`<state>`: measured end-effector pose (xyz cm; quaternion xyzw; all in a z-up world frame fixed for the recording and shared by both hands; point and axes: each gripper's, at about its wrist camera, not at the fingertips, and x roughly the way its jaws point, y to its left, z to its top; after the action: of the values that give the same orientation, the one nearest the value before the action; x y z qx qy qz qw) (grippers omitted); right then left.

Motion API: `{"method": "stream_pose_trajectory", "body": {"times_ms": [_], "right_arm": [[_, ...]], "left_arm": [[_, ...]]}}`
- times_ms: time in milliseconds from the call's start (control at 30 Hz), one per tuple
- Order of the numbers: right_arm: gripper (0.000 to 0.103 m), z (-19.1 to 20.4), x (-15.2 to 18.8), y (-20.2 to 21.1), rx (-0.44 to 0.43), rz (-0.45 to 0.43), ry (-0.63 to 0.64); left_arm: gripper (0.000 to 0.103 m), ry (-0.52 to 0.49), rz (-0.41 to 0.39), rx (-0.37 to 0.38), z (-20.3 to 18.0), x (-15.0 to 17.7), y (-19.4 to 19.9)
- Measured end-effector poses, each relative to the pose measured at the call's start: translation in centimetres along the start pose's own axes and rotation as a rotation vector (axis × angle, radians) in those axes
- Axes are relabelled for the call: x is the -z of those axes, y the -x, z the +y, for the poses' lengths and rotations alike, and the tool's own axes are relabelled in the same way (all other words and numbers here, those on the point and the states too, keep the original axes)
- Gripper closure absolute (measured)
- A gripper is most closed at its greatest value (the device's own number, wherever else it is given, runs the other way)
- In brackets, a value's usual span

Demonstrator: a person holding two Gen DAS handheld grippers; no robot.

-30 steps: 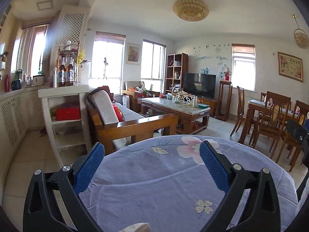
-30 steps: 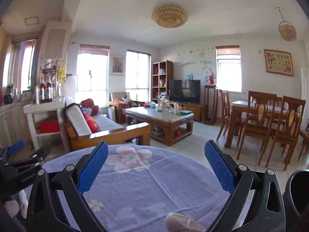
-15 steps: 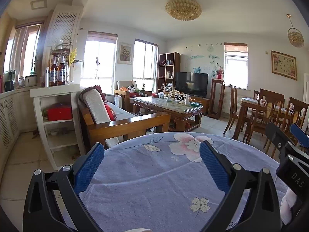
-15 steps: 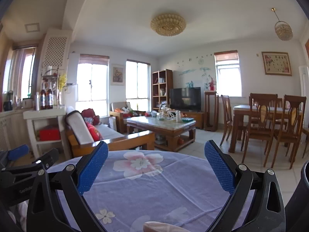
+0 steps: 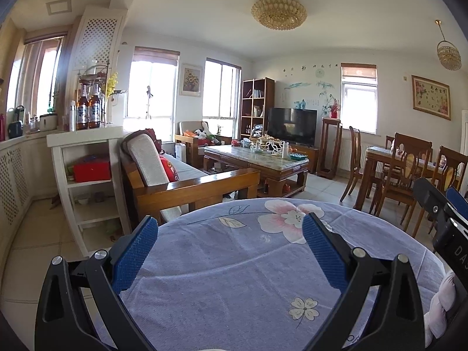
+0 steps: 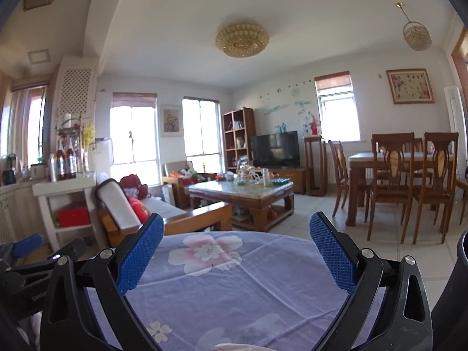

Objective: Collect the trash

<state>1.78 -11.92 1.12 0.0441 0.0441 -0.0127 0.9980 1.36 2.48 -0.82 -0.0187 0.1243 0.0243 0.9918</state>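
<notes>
Both claws gape wide, empty, over the floral counter point(image 5: 228, 263): left claw point(image 5: 229, 251), right claw point(image 6: 237, 253). Only the right view catches a dark bin rim point(image 6: 456, 286) (far right).

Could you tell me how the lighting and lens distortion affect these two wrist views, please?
Left wrist view: the windows are blown out white, walls bow outward, corners go black, and the tablecloth is evenly lit. Right wrist view: the same overexposed windows and dark vignette, with a slightly softer, cooler cast; the ceiling lamp stays readable.
</notes>
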Motion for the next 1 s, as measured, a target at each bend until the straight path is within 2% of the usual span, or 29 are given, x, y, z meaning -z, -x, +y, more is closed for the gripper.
{"method": "stream_pose_trajectory", "body": {"times_ms": [1000], "right_arm": [[0.005,-0.28,0.09,0.52,0.005,-0.016,-0.011]], "left_arm": [[0.005,-0.006,-0.011,-0.01,-0.35,0.02,0.61]]}}
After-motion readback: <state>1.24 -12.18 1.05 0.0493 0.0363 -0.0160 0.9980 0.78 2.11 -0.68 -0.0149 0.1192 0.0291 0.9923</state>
